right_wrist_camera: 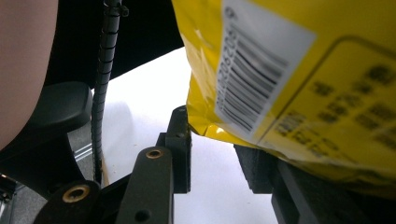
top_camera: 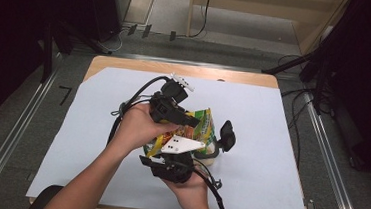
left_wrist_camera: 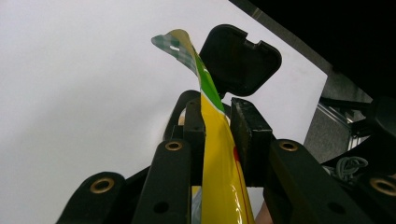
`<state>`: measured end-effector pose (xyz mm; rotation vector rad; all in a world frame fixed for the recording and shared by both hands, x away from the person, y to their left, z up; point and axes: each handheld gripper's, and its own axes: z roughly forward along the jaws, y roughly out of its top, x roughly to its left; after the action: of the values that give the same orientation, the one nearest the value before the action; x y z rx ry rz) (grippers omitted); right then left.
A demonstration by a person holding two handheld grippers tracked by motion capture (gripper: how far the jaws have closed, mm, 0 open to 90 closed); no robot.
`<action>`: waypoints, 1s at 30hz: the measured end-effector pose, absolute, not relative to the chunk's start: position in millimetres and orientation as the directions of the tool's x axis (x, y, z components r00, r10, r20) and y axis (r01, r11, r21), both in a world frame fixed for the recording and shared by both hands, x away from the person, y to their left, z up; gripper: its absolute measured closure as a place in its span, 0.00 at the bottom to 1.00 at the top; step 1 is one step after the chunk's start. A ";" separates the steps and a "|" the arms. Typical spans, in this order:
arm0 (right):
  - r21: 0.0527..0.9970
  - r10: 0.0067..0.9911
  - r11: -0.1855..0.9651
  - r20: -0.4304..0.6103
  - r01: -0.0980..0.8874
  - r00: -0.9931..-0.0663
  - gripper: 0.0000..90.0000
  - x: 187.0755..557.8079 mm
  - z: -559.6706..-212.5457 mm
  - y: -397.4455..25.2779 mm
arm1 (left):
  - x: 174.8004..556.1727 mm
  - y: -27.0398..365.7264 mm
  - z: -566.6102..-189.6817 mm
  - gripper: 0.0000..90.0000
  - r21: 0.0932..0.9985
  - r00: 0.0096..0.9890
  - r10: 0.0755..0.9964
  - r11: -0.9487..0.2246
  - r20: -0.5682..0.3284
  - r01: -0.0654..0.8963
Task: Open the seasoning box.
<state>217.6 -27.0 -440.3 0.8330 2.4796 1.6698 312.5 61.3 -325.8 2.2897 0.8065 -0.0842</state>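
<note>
Yellow snack packet (top_camera: 199, 128) is being held above the white-covered bench (top_camera: 271, 141). Left claw (left_wrist_camera: 217, 121) is pinching its upper edge; right claw (right_wrist_camera: 212, 149), part open, is sitting under its lower corner. Likely opening step: next, grip and pull apart.

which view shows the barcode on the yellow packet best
The right gripper view: the barcode sits large on the yellow packet, its bars distinct. The left gripper view catches the packet edge-on, clamped between the left gripper jaws. In the high view the packet is small and half covered by hands.
</note>
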 end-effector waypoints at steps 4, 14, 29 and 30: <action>0.870 0.452 0.279 0.254 0.407 -0.855 0.76 217.5 -440.6 -27.1 | 311.5 60.7 -326.0 0.86 0.602 0.809 0.524 -0.566 -0.266 0.564; 0.870 0.454 0.282 0.250 0.404 -0.855 0.76 218.1 -440.9 -27.5 | 311.1 60.0 -326.0 0.85 0.603 0.811 0.523 -0.566 -0.263 0.561; 0.868 0.454 0.279 0.258 0.411 -0.853 0.76 217.1 -439.8 -27.4 | 310.8 59.8 -325.5 0.85 0.602 0.811 0.522 -0.568 -0.263 0.561; 0.870 0.453 0.279 0.255 0.407 -0.854 0.77 216.9 -439.5 -27.4 | 310.7 59.9 -325.2 0.85 0.603 0.813 0.522 -0.570 -0.260 0.559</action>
<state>216.9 -27.4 -439.5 0.8337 2.4775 1.6644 310.7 59.9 -325.2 2.2942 0.7902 -0.0685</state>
